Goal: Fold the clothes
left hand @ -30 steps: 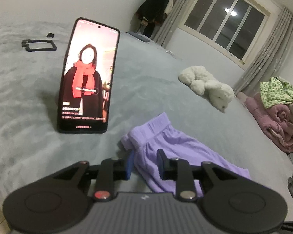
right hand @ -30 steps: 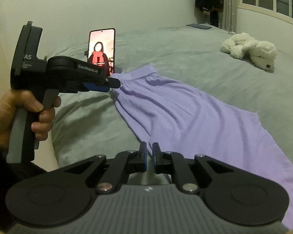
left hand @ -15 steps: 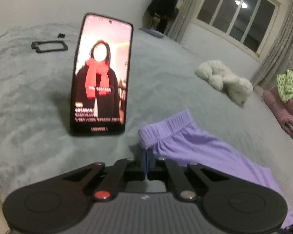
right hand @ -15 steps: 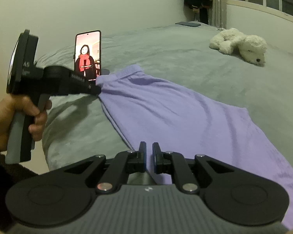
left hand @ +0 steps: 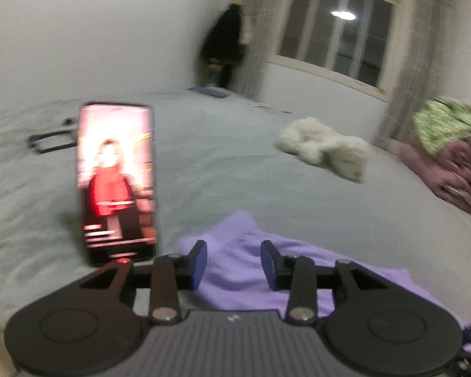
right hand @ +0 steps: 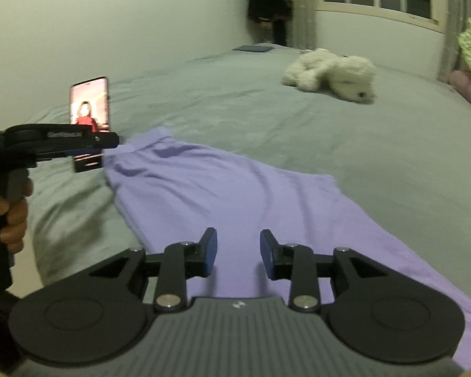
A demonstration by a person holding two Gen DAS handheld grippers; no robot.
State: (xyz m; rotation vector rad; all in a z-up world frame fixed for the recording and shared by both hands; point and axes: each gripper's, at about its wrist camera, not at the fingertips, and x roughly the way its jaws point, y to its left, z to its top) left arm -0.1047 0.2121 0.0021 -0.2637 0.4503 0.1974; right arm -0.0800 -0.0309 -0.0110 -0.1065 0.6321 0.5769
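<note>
Pale purple trousers (right hand: 223,188) lie spread flat on the grey bed (right hand: 298,132), waistband toward the phone. In the left wrist view my left gripper (left hand: 234,264) hovers just over the waistband end (left hand: 235,235); its jaws are opening and the pads press on nothing. The right wrist view shows my right gripper (right hand: 238,256) above the near edge of the cloth, jaws opening too, with fabric below the gap but not pinched. The left gripper (right hand: 111,141) also shows there from the side, held by a hand (right hand: 14,220), its tip beside the waistband corner.
A lit phone (left hand: 116,182) stands upright just left of the waistband. A white plush toy (right hand: 329,73) lies further back on the bed. Pink and green bedding (left hand: 449,154) is piled at the right. A black frame (left hand: 50,141) lies at the far left.
Both grippers were shut half a second ago and now stand apart, so the trousers lie free on the bed. Both have drawn back a little from the cloth.
</note>
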